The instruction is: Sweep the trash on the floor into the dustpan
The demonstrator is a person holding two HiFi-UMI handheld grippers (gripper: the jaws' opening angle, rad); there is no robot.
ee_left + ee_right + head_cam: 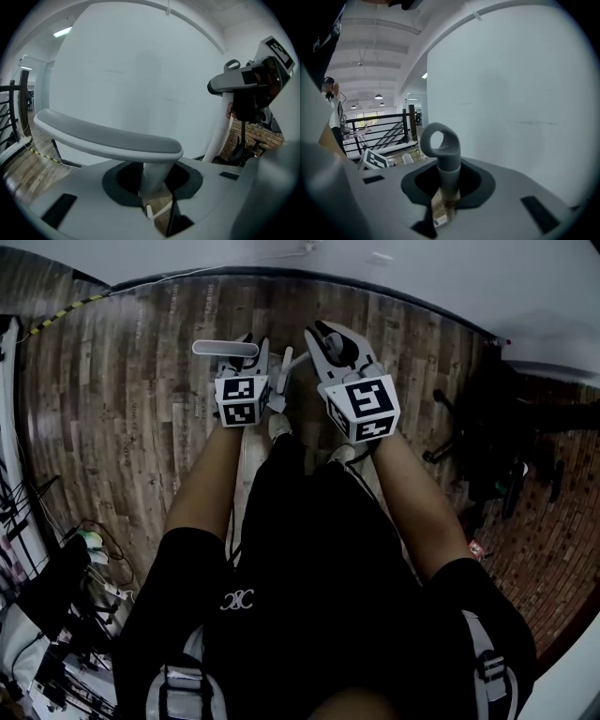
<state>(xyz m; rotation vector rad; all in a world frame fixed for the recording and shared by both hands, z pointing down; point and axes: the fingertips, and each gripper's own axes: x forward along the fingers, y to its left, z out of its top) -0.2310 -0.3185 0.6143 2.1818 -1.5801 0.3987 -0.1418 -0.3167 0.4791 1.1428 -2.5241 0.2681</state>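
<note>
My left gripper (246, 354) is shut on the shaft of a long handle with a pale grey T-shaped crossbar (225, 348); the left gripper view has that crossbar (108, 138) just above the jaws (152, 183). Beside it, my right gripper (333, 345) is shut on a second long handle ending in a grey loop (440, 140), whose shaft (449, 180) passes between the jaws (449, 187). Both handles stand about upright in front of the person. Their lower ends are hidden by the arms and body. No trash or dustpan body shows clearly.
A white wall (422, 277) with a dark baseboard runs across the top of the wood floor (122, 409). Black chair-like equipment (492, 446) stands at the right, and cables and bags (56, 615) lie at the lower left. A black railing (379, 126) shows in the right gripper view.
</note>
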